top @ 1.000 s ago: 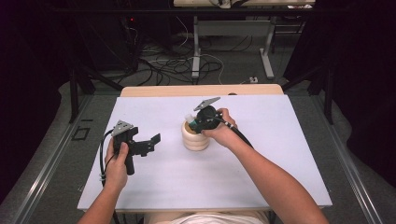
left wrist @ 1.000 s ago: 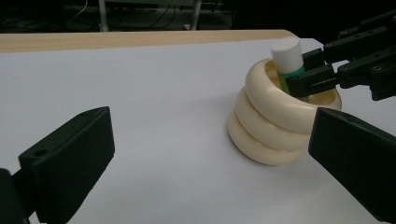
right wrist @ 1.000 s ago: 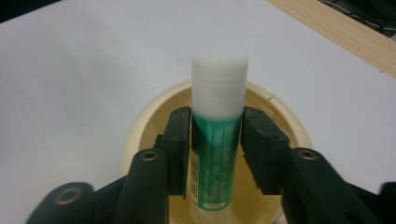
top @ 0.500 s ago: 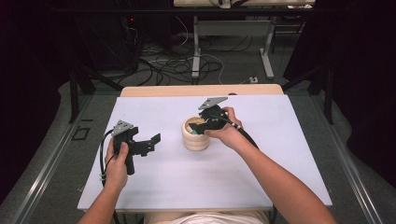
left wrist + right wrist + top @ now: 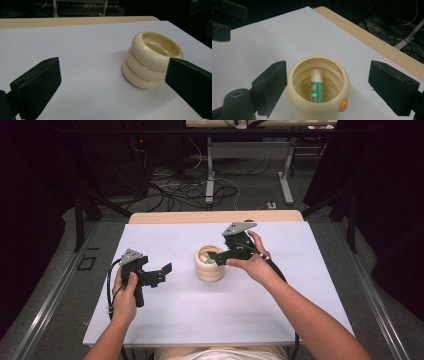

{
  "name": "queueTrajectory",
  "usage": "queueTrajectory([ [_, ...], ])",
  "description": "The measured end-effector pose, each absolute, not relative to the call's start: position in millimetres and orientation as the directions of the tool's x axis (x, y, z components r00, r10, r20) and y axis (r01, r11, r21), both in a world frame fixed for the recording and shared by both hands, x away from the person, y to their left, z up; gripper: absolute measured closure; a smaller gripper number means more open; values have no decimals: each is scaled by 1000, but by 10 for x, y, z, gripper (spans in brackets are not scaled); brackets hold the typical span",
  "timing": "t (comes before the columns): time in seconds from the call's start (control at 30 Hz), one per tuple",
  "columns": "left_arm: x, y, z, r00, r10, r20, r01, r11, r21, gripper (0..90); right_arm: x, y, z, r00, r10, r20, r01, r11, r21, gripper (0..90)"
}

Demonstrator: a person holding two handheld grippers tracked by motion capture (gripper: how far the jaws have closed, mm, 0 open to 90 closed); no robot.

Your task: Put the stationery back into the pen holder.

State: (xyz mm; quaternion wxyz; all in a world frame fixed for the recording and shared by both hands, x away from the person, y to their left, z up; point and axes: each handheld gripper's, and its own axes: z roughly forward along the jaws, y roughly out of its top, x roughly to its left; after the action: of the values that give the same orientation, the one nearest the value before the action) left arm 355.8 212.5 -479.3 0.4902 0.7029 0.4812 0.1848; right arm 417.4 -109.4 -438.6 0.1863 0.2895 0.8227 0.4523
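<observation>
Green-and-white glue stick (image 5: 317, 86) is seen dropped inside cream ribbed plastic pot (image 5: 209, 264), frame centre. Right gripper (image 5: 216, 258) jaws were just opened, nothing btwn them; it was lifted vs 1 s ago, so placing looks done. Left gripper (image 5: 165, 270) is held open, empty, at centre left.

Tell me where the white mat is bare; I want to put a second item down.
Bare: the white mat right of the cream ribbed plastic cup, the near strip along its front edge, and the far left corner. Crowded: the middle, where both tools flank the cup.
</observation>
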Motion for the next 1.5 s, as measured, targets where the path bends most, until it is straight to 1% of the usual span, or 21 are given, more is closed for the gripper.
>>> queueTrajectory([
  [0.07,3557,2126,-4794,468,858,-212,495,-57,867,3,4150,-1151,-4390,-765,641,-65,290,433,853,141],
  [0.13,3557,2127,-4794,468,858,-211,495,-56,867,3,4134,-1212,-4399,-748,661,-60,295,412,862,123],
  [0.27,3559,2133,-4792,466,860,-209,494,-57,868,3,4108,-1335,-4416,-727,684,-48,310,391,867,6],
  [0.3,3559,2135,-4792,466,859,-210,494,-56,868,3,4098,-1367,-4421,-720,693,-42,317,382,868,0],
  [0.63,3560,2144,-4796,461,861,-214,498,-51,866,3,4010,-1682,-4515,-655,755,-13,357,325,876,0],
  [1.0,3559,2176,-4789,452,866,-216,496,-43,867,3,3943,-2029,-4736,-588,808,-6,386,288,877,0],
  [1.5,3571,2194,-4810,445,869,-216,502,-42,864,3,3935,-2454,-5080,-480,876,43,467,214,858,0],
])
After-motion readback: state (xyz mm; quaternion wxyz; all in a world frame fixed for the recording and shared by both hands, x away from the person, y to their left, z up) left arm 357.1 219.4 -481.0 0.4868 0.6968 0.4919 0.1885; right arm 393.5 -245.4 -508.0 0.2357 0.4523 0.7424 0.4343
